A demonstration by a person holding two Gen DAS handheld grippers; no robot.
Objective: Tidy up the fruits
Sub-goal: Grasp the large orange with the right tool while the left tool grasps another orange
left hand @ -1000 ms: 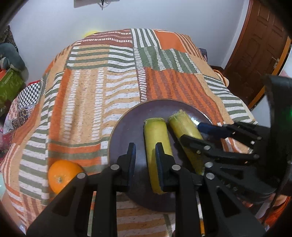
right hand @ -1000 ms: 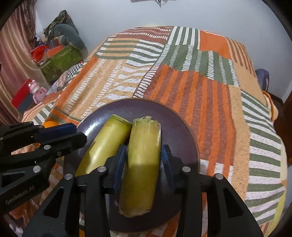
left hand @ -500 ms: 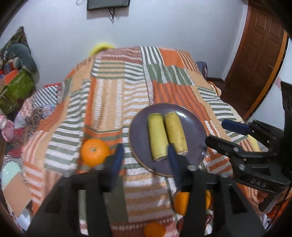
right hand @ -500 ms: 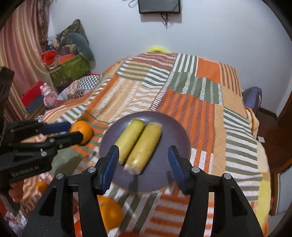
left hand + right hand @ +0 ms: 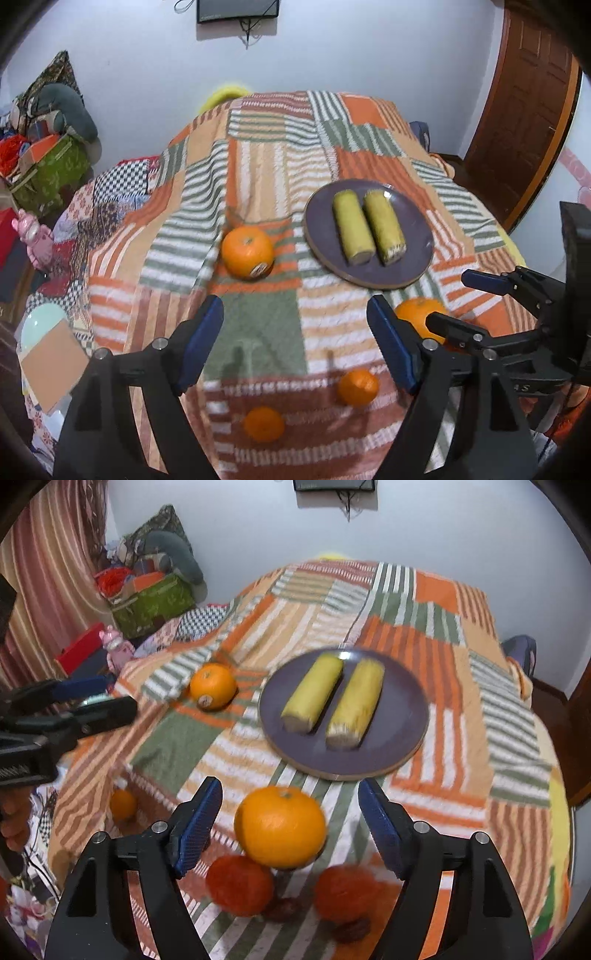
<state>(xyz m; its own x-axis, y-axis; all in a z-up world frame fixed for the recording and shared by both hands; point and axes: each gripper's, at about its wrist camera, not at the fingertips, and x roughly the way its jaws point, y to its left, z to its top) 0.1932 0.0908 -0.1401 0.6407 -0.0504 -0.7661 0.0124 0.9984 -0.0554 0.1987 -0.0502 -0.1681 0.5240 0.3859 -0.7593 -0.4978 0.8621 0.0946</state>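
Observation:
A purple plate (image 5: 417, 267) (image 5: 391, 746) on the striped blanket holds two yellow-green corn pieces (image 5: 367, 227) (image 5: 334, 701) side by side. A large orange (image 5: 247, 252) (image 5: 213, 686) lies left of the plate. Another large orange (image 5: 280, 826) (image 5: 417, 317) lies in front of the plate, between my right gripper's fingers. Two small oranges (image 5: 357, 386) (image 5: 264, 424) lie near the front edge. Two red fruits (image 5: 239, 884) (image 5: 345, 890) sit below the right gripper. My left gripper (image 5: 295, 343) and right gripper (image 5: 290, 821) are both open and empty, held above the blanket.
The blanket-covered bed (image 5: 266, 166) drops off at left, where boxes, a green bag (image 5: 51, 170) and a pink toy (image 5: 35, 238) sit on the floor. A wooden door (image 5: 524, 110) stands at right. A small orange (image 5: 123, 804) lies near the bed's left edge.
Both grippers have opened wide and pulled back and up from the plate, leaving the two corn pieces lying on it. The oranges and red fruits have come into view.

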